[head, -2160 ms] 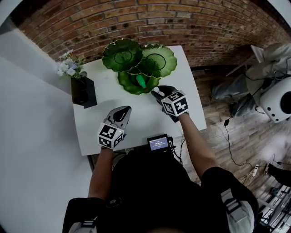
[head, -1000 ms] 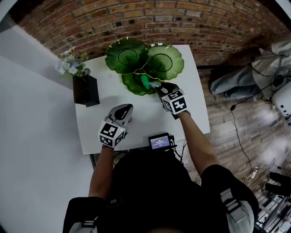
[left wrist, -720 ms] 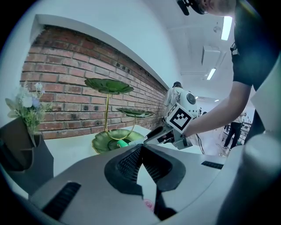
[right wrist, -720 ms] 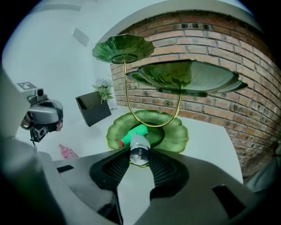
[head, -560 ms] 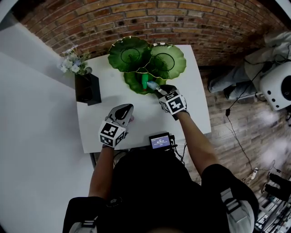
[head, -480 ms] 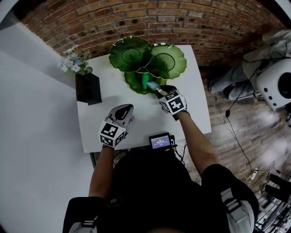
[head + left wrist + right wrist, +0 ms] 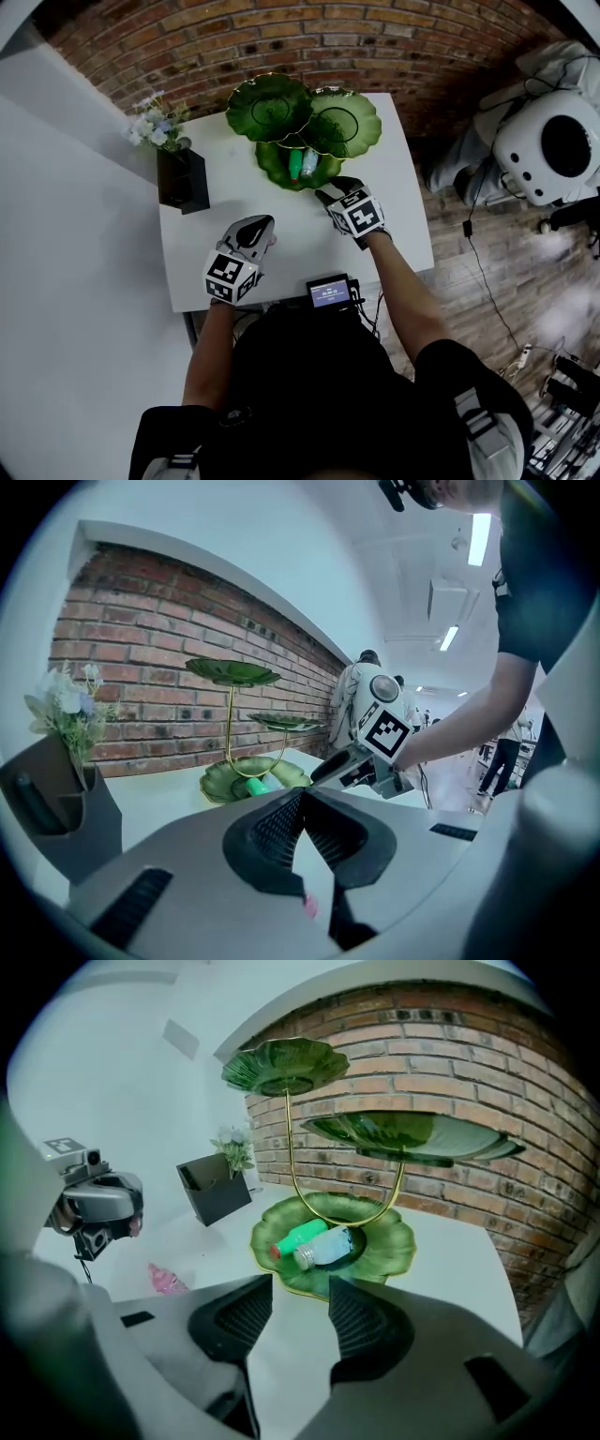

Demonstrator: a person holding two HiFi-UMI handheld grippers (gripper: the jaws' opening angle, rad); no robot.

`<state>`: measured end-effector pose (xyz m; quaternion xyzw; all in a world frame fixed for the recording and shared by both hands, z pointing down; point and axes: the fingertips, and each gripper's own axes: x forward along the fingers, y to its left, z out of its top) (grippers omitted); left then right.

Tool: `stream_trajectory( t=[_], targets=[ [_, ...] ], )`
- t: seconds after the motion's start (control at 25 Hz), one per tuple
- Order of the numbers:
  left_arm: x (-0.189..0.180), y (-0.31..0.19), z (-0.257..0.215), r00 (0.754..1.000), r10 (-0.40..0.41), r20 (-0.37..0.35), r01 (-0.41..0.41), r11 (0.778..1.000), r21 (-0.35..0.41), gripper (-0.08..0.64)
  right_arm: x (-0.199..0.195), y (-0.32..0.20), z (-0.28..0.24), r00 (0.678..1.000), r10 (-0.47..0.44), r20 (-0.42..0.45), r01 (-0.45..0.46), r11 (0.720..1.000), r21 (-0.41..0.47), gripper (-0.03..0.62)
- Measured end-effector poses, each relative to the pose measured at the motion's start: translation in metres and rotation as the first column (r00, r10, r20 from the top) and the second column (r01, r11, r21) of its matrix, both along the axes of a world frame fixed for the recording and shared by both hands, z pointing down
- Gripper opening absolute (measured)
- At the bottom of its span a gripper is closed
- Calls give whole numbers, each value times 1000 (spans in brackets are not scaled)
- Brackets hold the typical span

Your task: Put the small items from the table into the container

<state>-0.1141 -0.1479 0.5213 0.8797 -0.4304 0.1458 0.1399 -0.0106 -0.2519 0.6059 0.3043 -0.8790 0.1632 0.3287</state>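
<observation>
Two things, a small green plastic bottle (image 7: 302,1237) and a small clear bottle with a silver cap (image 7: 325,1249), lie side by side in the lowest green leaf-shaped dish (image 7: 398,1241); the two upper dishes (image 7: 284,1063) look empty. Just short of that lowest dish, the right hand-held gripper (image 7: 300,1296) is opening with nothing between its jaws; it should back straight off, clear of the rim. A small pink item (image 7: 169,1281) lies on the white counter (image 7: 202,272) well short of the dish, beside the closed, empty left hand-held gripper (image 7: 298,803).
</observation>
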Motion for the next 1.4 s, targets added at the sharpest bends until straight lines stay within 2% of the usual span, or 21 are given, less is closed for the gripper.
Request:
stream_trajectory(
  t=[0.28,0.4,0.64,0.8,1.04,1.4],
  targets=[
    [6,13,-1,1000,16,-5,-16,1000,7,9,11,14,-8,999,35,13,-35,999,17,176],
    [7,17,-3,1000,16,-9,-15,1000,16,9,14,22,-15,997,61,49,-61,998,15,175],
    [10,28,-2,999,27,-17,-27,999,21,9,20,35,-35,985,119,123,-125,991,40,65],
    [14,32,-1,999,38,-25,-37,999,24,9,20,47,-48,979,124,160,-133,990,45,31],
    [18,35,0,999,45,-30,-44,998,34,9,19,69,-60,967,113,227,-118,993,11,15],
    [21,39,3,998,61,-14,-61,998,31,9,27,92,-61,962,119,247,-120,993,-9,15]
  ],
)
